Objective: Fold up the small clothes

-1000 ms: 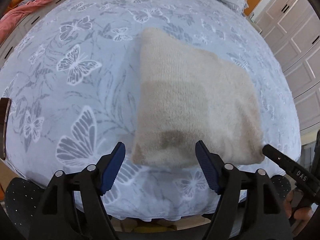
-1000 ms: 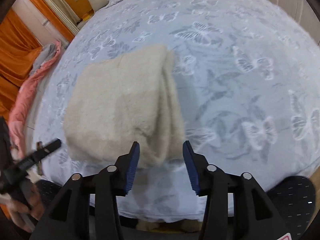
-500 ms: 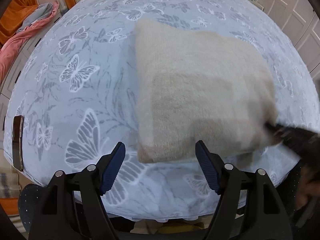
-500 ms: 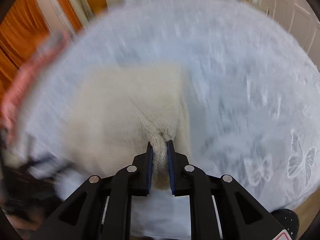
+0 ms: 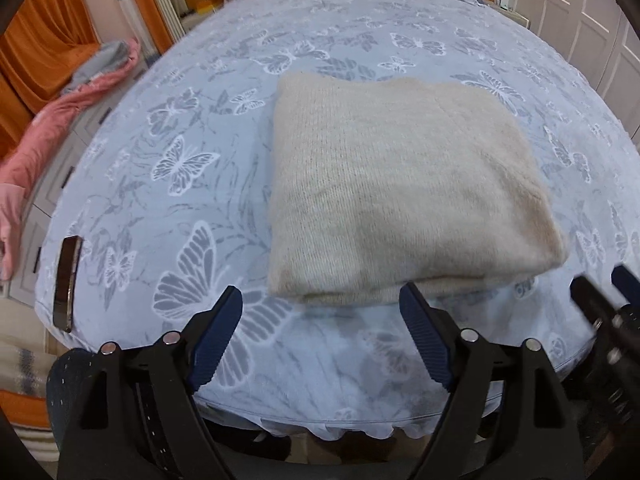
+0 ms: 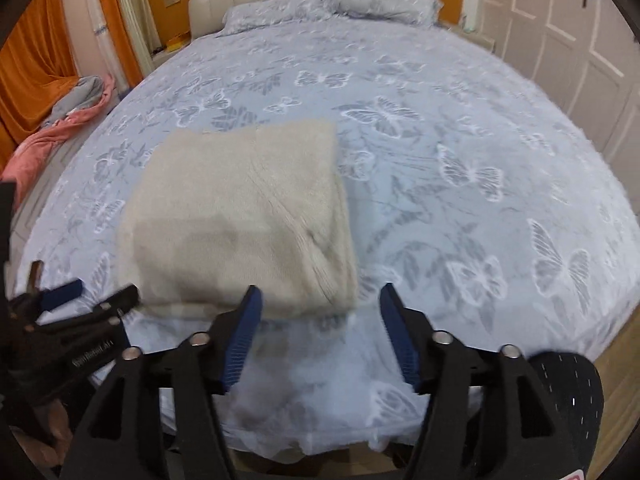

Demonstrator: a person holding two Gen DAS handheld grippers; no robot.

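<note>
A cream knitted garment [image 5: 400, 184] lies folded into a thick square on the blue butterfly bedspread [image 5: 180, 140], near the bed's foot edge. My left gripper [image 5: 322, 320] is open and empty, just short of the garment's near edge. In the right wrist view the same garment [image 6: 240, 216] lies ahead and to the left. My right gripper [image 6: 320, 320] is open and empty, just short of the garment's near right corner. Each gripper shows at the side of the other's view: the right one [image 5: 600, 304] and the left one [image 6: 80, 300].
A dark phone [image 5: 67, 284] lies at the bed's left edge. Pink and grey clothes [image 5: 60, 112] are heaped on drawers to the left. Pillows [image 6: 328, 4] and a headboard are at the far end. White wardrobe doors [image 6: 560, 40] stand on the right.
My right gripper pinched the garment's right corner half a second ago, then let go, opened and drew back. My left gripper stayed open and pulled back a little.
</note>
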